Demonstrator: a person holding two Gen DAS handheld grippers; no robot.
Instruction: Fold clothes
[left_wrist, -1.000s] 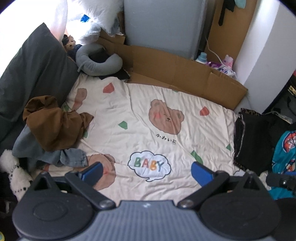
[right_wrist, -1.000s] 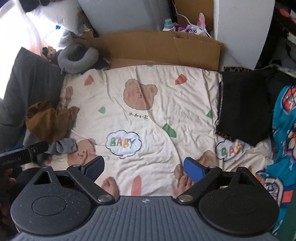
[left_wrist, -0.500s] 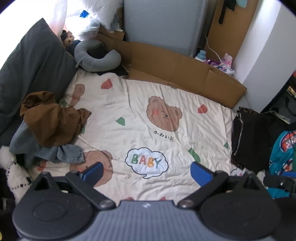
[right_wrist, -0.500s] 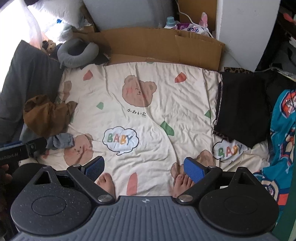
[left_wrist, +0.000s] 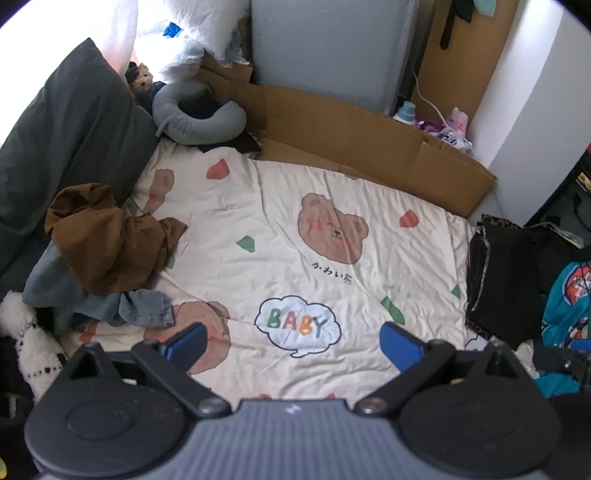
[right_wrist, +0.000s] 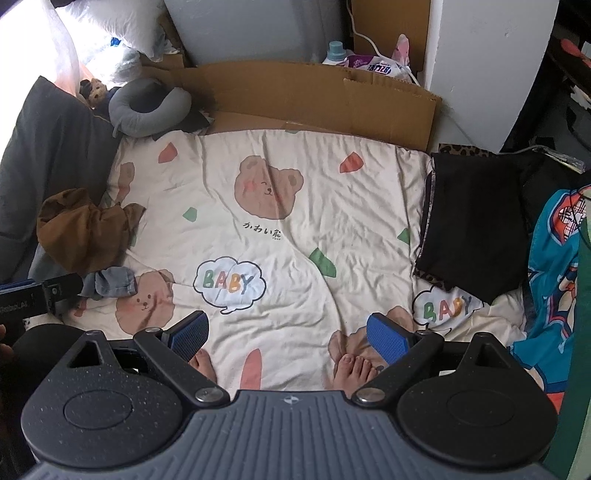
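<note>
A crumpled brown garment (left_wrist: 107, 243) (right_wrist: 81, 229) lies heaped on the left side of the cream bear-print blanket (left_wrist: 295, 206) (right_wrist: 295, 192), on top of a grey-blue denim piece (left_wrist: 140, 308) (right_wrist: 112, 282). A flat black garment (left_wrist: 502, 280) (right_wrist: 472, 225) rests at the blanket's right edge. My left gripper (left_wrist: 293, 341) hovers open above the "BABY" print, holding nothing. My right gripper (right_wrist: 288, 334) is open too, high over the blanket's near edge, with nothing between its blue pads (right_wrist: 386, 338). The left gripper's body (right_wrist: 37, 293) shows at the left rim of the right wrist view.
Flattened cardboard (left_wrist: 369, 136) (right_wrist: 314, 96) borders the far side. A dark pillow (left_wrist: 62, 140), a grey neck pillow (left_wrist: 199, 114) (right_wrist: 147, 107) and a small teddy (left_wrist: 142, 77) sit far left. Bright blue printed fabric (right_wrist: 554, 258) lies right. A person's bare feet (right_wrist: 354, 371) stand on the near edge.
Both grippers have drawn back and risen slightly, so the blanket looks farther off and the toes show more. The jaws stay open and the clothes have not moved.
</note>
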